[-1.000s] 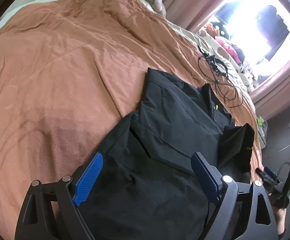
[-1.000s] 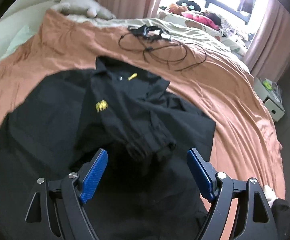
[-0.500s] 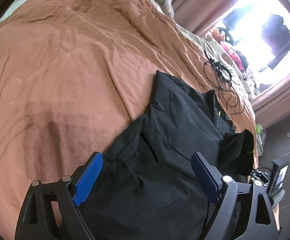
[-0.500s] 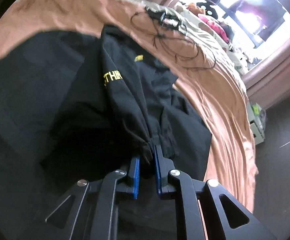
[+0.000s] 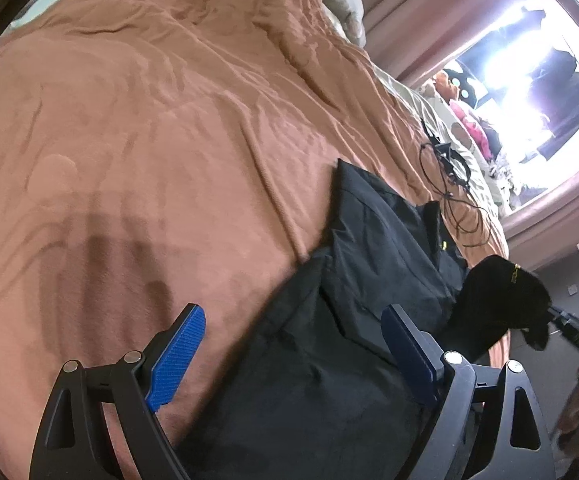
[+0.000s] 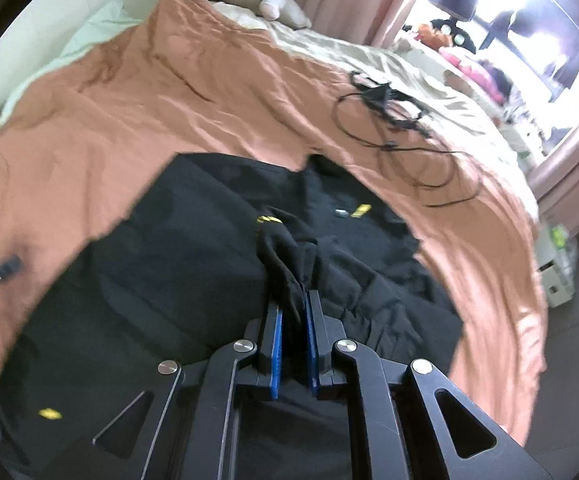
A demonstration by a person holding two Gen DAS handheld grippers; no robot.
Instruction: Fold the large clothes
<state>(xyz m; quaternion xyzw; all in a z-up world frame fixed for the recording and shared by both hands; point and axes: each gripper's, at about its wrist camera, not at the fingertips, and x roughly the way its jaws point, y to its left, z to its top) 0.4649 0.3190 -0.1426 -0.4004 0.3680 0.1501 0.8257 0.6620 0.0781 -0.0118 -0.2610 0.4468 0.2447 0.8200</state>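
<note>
While the black jacket [image 6: 193, 264] lies spread across the orange blanket [image 5: 161, 128] of the bed, the right hand-held gripper [image 6: 294, 312] is clamped on a bunched sleeve [image 6: 289, 256] and holds it raised above the body of the garment. The left hand-held gripper [image 5: 289, 348] has its blue pads wide apart and grips nothing; it hovers over the jacket's near edge, one pad above the blanket, the other above the dark cloth.

Risks, as judged from this arrangement:

1. Slip. The sleeve is pinched as a thick wad, not as a flat layer (the folds fan out just beyond the pads), so a quick pull could draw the cloth out of the grip before the sleeve is laid across the chest.
2. Drag. With nothing pinning the jacket, carrying the sleeve sideways may tow the whole garment over the blanket and skew or wrinkle the panel already lying flat.
3. Twist. A sleeve set down bunched would probably leave a lump inside the fold rather than a clean crease.
4. Snag. A tangle of black cable [image 6: 393, 120] lies on the bed beyond the collar, apart from the jacket; a wide swing toward the window side could catch it.

The fold appears to be at an early stage: the hem and the far side remain unfolded.
</note>
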